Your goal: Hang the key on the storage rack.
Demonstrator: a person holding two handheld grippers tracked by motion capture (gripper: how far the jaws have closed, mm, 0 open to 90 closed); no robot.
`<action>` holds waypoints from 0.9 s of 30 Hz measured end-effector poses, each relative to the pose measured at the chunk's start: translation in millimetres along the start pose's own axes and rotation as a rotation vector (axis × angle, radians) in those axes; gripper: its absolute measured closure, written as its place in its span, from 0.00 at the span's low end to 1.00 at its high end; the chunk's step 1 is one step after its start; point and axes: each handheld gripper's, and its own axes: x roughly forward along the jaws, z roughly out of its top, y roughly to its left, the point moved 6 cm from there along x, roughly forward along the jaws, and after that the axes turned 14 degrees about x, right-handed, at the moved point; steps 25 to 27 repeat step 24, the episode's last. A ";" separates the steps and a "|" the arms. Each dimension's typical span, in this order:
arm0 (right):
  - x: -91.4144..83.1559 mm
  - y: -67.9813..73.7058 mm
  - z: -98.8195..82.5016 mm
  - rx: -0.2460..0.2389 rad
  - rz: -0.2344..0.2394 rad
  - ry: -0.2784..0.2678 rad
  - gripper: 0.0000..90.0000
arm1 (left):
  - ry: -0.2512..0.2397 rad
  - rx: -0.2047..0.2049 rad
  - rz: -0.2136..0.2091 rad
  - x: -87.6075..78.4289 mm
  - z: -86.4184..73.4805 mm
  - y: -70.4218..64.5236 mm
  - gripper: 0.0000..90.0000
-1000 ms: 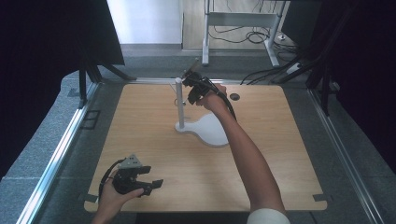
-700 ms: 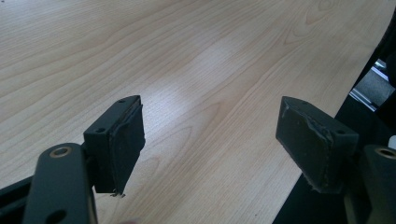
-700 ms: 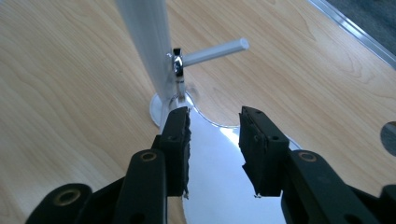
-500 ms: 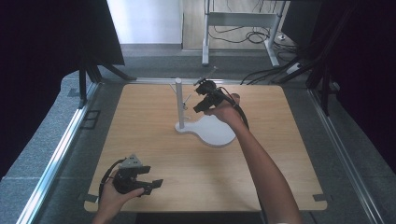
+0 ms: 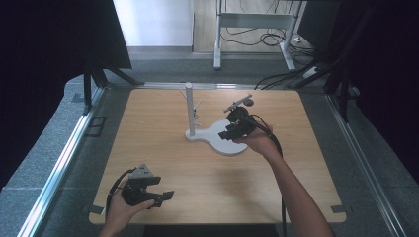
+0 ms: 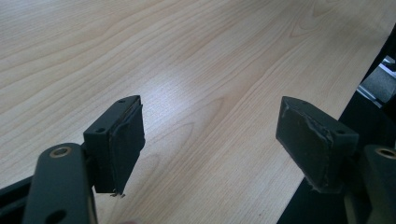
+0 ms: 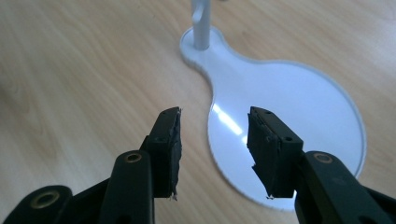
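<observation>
High view: we note the right gripper [image 5: 228, 132] released, empty, at frame centre over the white stand [image 5: 225, 143]. Left gripper [image 5: 165, 196] released, lower left, above bare tabletop [image 5: 148, 128].

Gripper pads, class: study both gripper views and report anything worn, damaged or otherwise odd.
The pads look worn. On the left gripper, the pad edges are frayed and peeling; on the right gripper, the pad edges look ragged too. Nothing else stands out.

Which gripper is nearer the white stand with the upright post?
Right. The right gripper hangs over the round end of the white stand's base, jaws open. The left gripper sits apart, at the near left edge of the wooden table.
</observation>
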 end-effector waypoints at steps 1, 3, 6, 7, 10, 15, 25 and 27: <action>-1.2 -0.8 -5.7 -0.007 0.010 -0.005 0.61 | 0.002 0.000 0.001 0.6 0.0 -0.1 0.27; -3.4 -2.0 -19.9 -0.007 0.027 -0.012 0.60 | 0.004 -0.001 0.001 1.4 0.0 -0.7 0.27; -4.3 -4.1 -40.2 0.000 0.043 -0.016 0.58 | 0.011 -0.002 0.001 2.8 -0.4 -0.9 0.27; -3.6 -5.1 -49.4 0.002 0.049 -0.022 0.58 | 0.013 -0.002 0.001 3.4 -0.4 -1.2 0.27; -2.4 -6.8 -69.7 0.019 0.069 -0.036 0.57 | 0.019 0.001 -0.001 5.6 -0.4 -2.4 0.27; -2.0 -8.1 -88.3 0.022 0.066 -0.070 0.57 | 0.031 0.009 -0.005 9.2 0.1 -5.0 0.27; -6.2 -9.7 -112.2 0.044 0.059 -0.144 0.47 | 0.034 0.005 0.003 9.3 -1.1 -2.1 0.26; -6.2 -9.7 -112.2 0.044 0.059 -0.144 0.47 | 0.034 0.005 0.003 9.3 -1.1 -2.1 0.26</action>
